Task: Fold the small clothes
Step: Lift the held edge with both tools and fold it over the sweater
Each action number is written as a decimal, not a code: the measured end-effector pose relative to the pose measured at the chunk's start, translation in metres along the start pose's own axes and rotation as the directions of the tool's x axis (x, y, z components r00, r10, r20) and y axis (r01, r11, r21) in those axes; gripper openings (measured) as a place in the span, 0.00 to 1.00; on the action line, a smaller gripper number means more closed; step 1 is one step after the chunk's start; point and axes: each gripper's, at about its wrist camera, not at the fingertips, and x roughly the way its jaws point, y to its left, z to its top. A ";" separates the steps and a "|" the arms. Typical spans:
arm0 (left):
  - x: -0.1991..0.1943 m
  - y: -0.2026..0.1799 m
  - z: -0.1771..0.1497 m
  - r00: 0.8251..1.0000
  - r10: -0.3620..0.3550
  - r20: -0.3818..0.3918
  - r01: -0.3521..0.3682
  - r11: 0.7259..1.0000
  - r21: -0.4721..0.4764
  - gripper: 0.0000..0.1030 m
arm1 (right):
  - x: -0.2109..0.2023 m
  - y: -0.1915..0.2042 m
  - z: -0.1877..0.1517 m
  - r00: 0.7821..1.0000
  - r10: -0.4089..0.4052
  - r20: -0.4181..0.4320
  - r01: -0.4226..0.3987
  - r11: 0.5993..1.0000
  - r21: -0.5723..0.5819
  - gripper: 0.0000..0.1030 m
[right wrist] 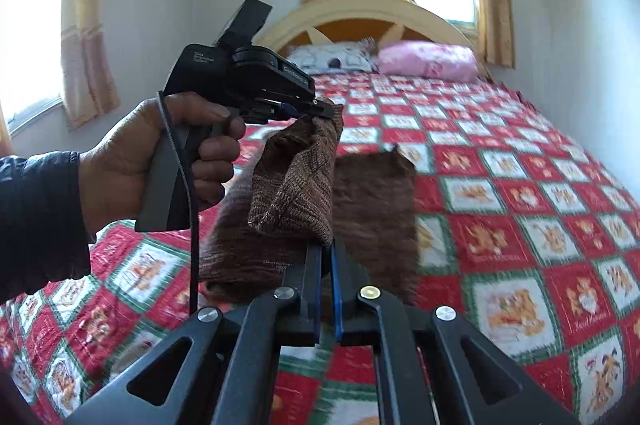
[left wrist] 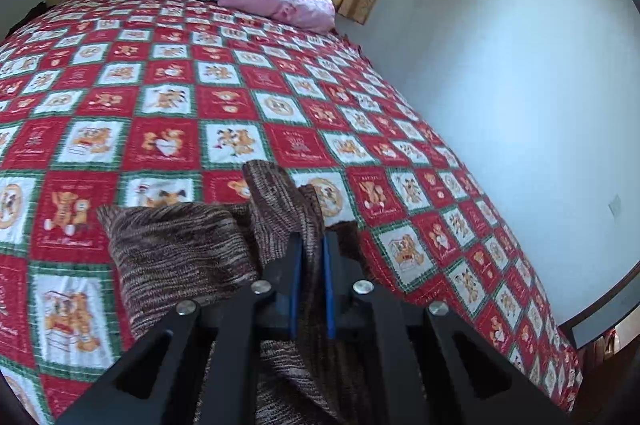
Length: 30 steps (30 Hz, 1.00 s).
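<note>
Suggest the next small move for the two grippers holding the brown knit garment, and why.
Probably carry both pinched edges forward and lay them onto the flat part. The left gripper and right gripper are each shut on the brown knit garment, lifted over the red patchwork quilt, half folded.

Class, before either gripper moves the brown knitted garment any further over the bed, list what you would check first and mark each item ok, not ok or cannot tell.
1. Left gripper shut on the brown knitted garment: ok, fabric sits between its fingers.
2. Right gripper shut on the same garment: ok, cloth is pinched at the tips.
3. Part of the garment lies flat on the quilt: ok, a panel rests there.
4. Lifted edge hangs straight: not ok, it sags bunched between the grippers.
5. Both grips on matching corners: cannot tell.
6. Pillows away from the fold area: ok, at the headboard.
</note>
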 end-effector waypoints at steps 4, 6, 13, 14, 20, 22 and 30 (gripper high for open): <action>0.026 -0.016 -0.010 0.998 0.038 -0.050 -0.036 0.998 0.045 0.10 | 0.006 -0.022 -0.012 0.998 0.008 -0.068 -0.003 0.997 0.073 0.03; 0.033 -0.024 -0.014 0.997 0.054 -0.059 -0.050 0.996 0.068 0.11 | 0.010 -0.030 -0.020 0.994 0.039 -0.099 -0.026 0.992 0.125 0.03; 0.017 -0.066 -0.024 0.990 0.138 -0.011 -0.131 0.961 0.242 0.61 | 0.016 -0.057 -0.035 0.969 0.188 -0.158 -0.138 0.949 0.283 0.04; 0.007 -0.070 -0.028 0.988 0.155 0.021 -0.155 0.950 0.270 0.64 | 0.016 -0.062 -0.038 0.967 0.198 -0.162 -0.141 0.941 0.307 0.04; -0.031 -0.050 -0.073 0.948 0.313 0.059 -0.314 0.887 0.340 0.67 | 0.011 -0.064 -0.041 0.967 0.214 -0.140 -0.160 0.934 0.320 0.04; -0.034 -0.035 -0.096 0.930 0.365 0.036 -0.354 0.868 0.347 0.67 | 0.008 -0.062 -0.041 0.970 0.208 -0.127 -0.161 0.937 0.310 0.04; -0.050 0.003 -0.137 0.948 0.318 0.003 -0.309 0.918 0.249 0.75 | -0.028 -0.055 -0.027 0.992 0.124 0.004 -0.121 0.959 0.257 0.04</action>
